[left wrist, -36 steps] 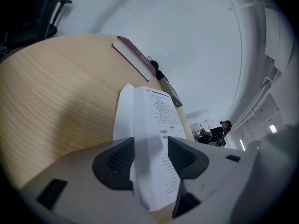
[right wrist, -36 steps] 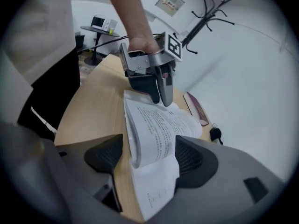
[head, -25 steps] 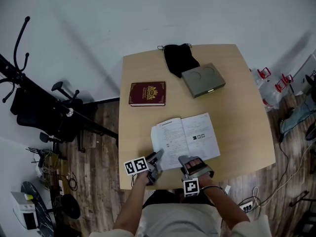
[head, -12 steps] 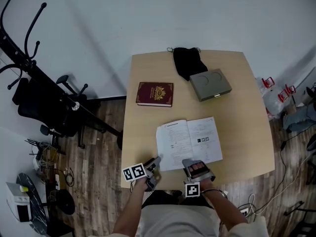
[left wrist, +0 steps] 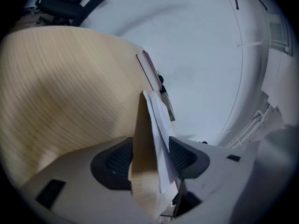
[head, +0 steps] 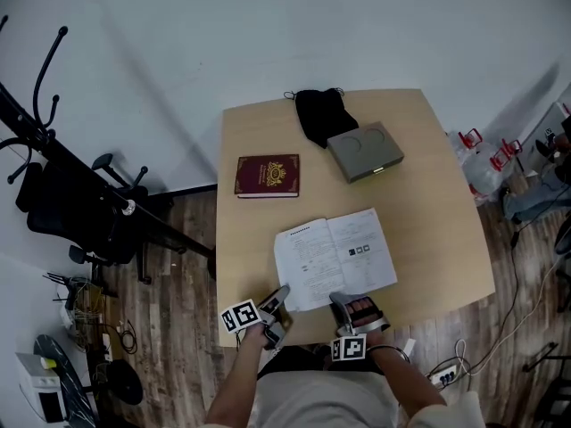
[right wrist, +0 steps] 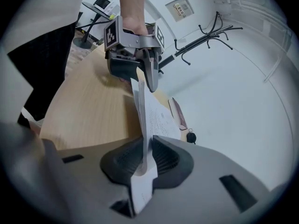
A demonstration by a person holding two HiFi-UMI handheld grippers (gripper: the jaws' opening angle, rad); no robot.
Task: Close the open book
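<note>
The book [head: 335, 255] lies open near the table's [head: 428, 150] front edge, right under both my tools. My right gripper [right wrist: 145, 158] has just been closing and now pinches the book's near edge, with paper clamped between its pads. My left gripper [left wrist: 149, 157] has just spread wider at the book's front left corner, and the left-hand leaf stands loose between its jaws, unsqueezed.

The thin white-paged book [head: 335, 257] lies open, printed pages up, slightly askew.
</note>
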